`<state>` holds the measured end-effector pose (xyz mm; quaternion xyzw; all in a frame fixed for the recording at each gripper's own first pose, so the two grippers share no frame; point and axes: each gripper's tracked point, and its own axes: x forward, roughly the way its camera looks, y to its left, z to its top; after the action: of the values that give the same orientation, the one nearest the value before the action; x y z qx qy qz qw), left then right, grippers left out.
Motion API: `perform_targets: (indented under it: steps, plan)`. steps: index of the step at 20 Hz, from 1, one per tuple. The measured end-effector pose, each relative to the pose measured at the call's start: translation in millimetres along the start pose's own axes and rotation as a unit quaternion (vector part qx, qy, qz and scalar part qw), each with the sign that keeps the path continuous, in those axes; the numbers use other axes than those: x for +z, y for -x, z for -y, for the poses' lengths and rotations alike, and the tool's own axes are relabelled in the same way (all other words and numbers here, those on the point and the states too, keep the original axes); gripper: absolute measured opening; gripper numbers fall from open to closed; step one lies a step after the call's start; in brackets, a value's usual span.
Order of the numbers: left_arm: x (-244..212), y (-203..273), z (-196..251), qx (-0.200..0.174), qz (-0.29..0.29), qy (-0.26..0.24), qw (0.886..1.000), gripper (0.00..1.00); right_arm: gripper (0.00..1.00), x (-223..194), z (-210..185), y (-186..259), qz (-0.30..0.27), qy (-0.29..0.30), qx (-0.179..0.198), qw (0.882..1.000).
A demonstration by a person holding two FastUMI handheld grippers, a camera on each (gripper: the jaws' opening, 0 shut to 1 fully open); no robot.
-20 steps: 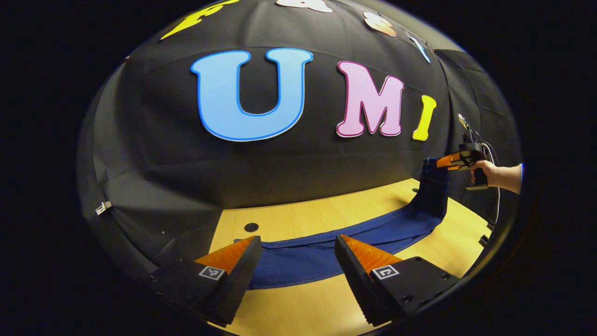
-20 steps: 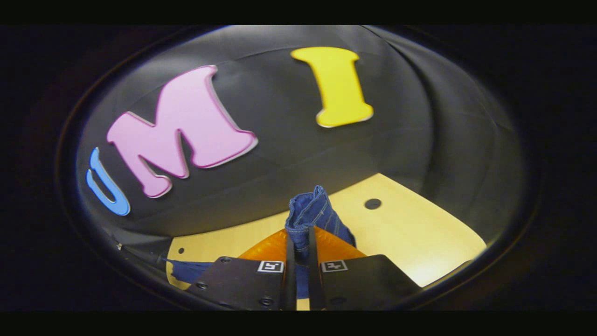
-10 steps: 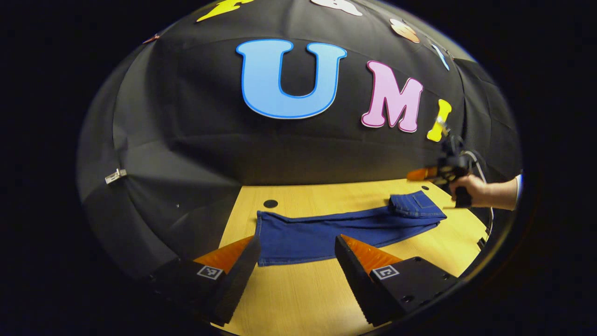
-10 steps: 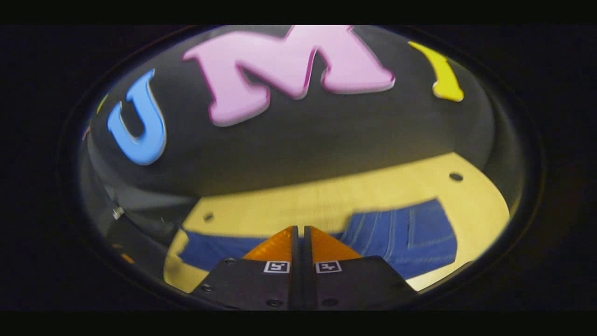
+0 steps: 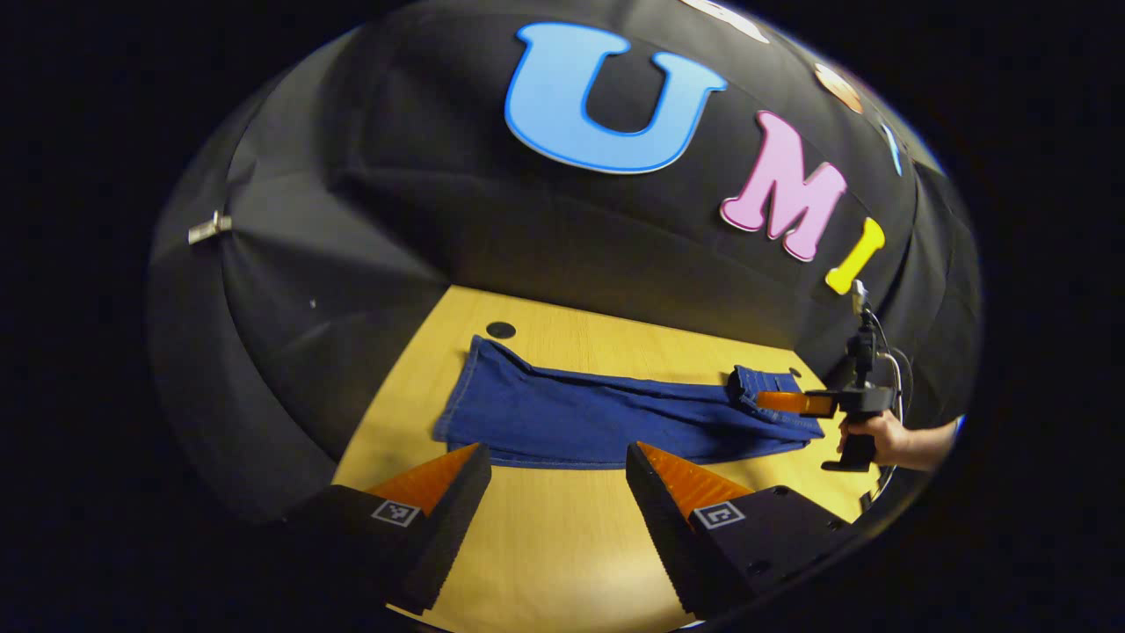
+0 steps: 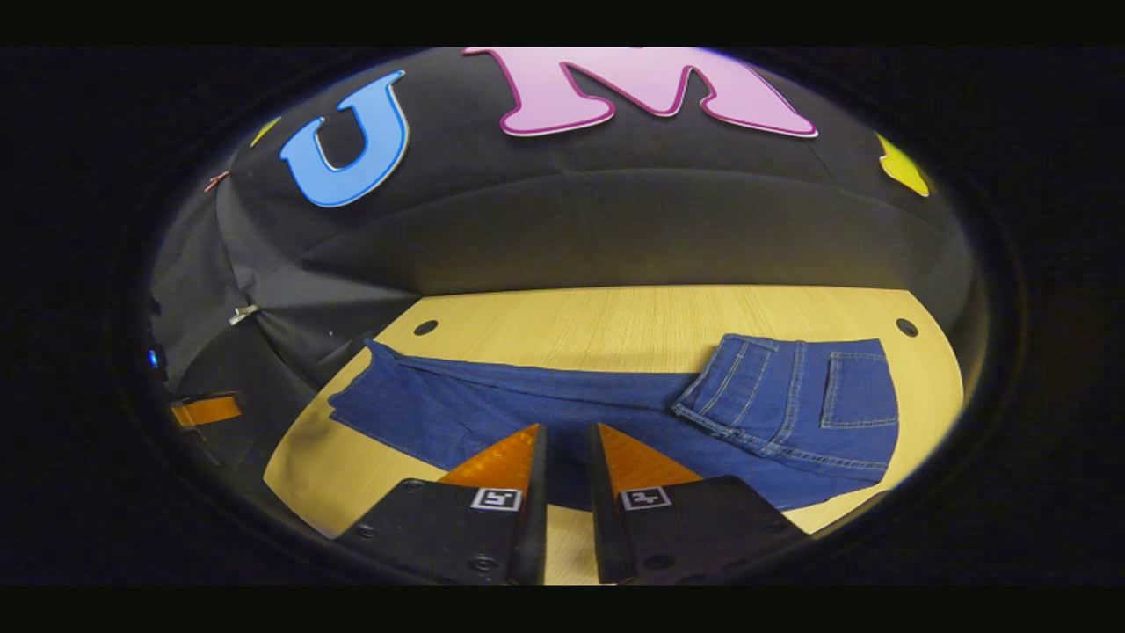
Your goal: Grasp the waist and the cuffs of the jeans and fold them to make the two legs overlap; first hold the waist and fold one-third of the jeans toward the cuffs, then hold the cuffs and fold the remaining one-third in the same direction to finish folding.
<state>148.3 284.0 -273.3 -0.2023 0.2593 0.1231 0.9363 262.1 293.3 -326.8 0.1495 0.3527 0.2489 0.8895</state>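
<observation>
The left gripper (image 5: 554, 492) gapes wide above bare table (image 5: 562, 563), the jeans (image 5: 606, 418) lying flat at its 12 o'clock. The right gripper (image 6: 565, 457) holds nothing, its jaws a narrow slit apart over the jeans' near edge. The right gripper view shows the waist (image 6: 791, 396) folded over the legs at 2 o'clock. In the left gripper view a hand (image 5: 870, 435) grips the right gripper's handle at 3 o'clock.

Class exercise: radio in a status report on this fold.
Left gripper open, empty. Right gripper slightly parted, empty. Jeans flat on table, waist folded over legs. Nothing in the way.
</observation>
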Motion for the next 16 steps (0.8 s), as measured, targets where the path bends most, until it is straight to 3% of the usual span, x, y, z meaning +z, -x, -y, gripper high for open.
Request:
perform_targets:
  steps: [2,3,4,6,11,12,13,16]
  plan:
    - [1,-28,-17,0.019,-0.031,0.048,0.998,0.97,0.35,13,7,16,0.014,0.003,0.004,1.000]
    - [3,-40,-27,0.028,-0.043,0.073,0.996,0.97,0.35,18,10,25,0.020,0.005,0.008,1.000]
    - [5,-54,-35,0.031,-0.058,0.095,0.993,0.97,0.49,21,17,35,0.023,0.008,0.008,1.000]
    - [-4,-80,-61,0.063,-0.099,0.132,0.984,0.97,0.55,25,29,52,0.029,0.020,0.006,0.999]
    - [-56,-145,-85,0.142,-0.193,0.183,0.953,0.97,0.54,22,65,85,0.031,0.055,-0.015,0.998]
    - [-64,-153,-82,0.147,-0.200,0.194,0.949,0.92,0.55,19,72,90,0.028,0.067,-0.020,0.997]
    - [-73,-153,-87,0.153,-0.207,0.199,0.946,0.97,0.55,16,79,93,0.023,0.080,-0.025,0.996]
    - [-69,-165,-92,0.156,-0.201,0.184,0.949,0.93,0.54,3,90,100,0.010,0.092,-0.029,0.995]
